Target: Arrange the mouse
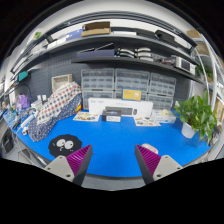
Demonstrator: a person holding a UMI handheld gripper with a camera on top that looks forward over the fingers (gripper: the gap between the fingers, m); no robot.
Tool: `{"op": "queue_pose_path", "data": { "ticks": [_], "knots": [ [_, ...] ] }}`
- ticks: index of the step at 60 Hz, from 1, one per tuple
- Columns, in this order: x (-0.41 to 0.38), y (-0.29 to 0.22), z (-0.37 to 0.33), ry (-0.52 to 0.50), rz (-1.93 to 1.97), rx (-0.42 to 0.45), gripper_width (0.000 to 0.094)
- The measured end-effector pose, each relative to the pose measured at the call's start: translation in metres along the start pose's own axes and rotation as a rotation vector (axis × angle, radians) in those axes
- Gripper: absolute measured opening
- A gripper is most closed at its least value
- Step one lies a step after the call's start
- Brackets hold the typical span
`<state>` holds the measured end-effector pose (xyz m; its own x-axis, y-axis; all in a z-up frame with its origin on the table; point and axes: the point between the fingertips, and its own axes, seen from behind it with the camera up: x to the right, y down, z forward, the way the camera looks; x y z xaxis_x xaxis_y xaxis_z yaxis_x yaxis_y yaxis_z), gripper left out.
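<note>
Claw [113, 163] held open above a blue counter [120, 140], fingers spread wide apart with nothing between them, purple pads [147, 158] facing inward. Mouse [66, 143], pale grey, resting on a round black mat [67, 145] just ahead of the left finger and slightly to its outer side, not touched by either finger. Beyond the mat, checkered cloth [55, 105] draped in a heap over something on the counter's left part. Farther back at centre, white box-like device [120, 105] with small items beside it, too small to identify. Potted green plant [196, 115] in a white pot at the counter's right end. Behind the counter, grey wall cabinet of small drawers [120, 82], with a yellow label [132, 95] low on its front. Overhead, shelves [120, 40] carrying boxes [97, 28] and assorted objects, details unclear.
</note>
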<state>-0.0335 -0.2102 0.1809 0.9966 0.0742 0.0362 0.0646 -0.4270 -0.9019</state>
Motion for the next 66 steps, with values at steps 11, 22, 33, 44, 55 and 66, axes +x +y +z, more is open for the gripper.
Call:
{"op": "queue_pose_path", "data": {
  "ticks": [11,22,33,44,55,66],
  "knots": [
    [0.022,0.051,0.012,-0.007,-0.014,-0.057,0.0863],
    [0.084,0.116,0.037,0.055,-0.001,-0.154,0.0862],
    [0.151,0.141,0.077,0.126,0.018,-0.209,0.0852],
    [0.186,0.145,0.138,0.122,0.028,-0.246,0.0834],
    [0.205,0.130,0.189,0.107,0.035,-0.258,0.0760],
    [0.207,0.115,0.223,0.061,0.056,-0.278,0.0622]
  ]
}}
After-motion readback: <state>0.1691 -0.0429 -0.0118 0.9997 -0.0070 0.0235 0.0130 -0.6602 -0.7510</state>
